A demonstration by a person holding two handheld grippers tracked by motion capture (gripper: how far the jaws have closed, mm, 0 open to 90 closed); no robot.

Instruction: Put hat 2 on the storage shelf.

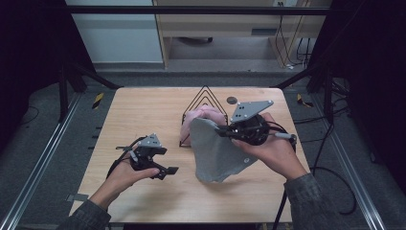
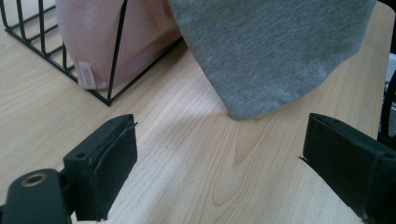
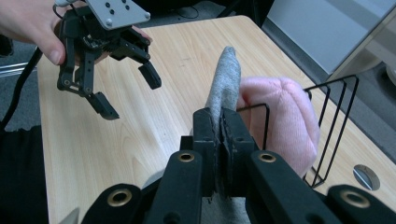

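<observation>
Right claw pinches soft grey knit cloth; left claw gapes over pale woodgrain.

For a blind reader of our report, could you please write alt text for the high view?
The right tongs grip the edge of a grey cloth, holding it up so it hangs to the wooden table. Behind it, a pink knitted item sits in a black wire rack. The left tongs rest open nearby, empty.
</observation>
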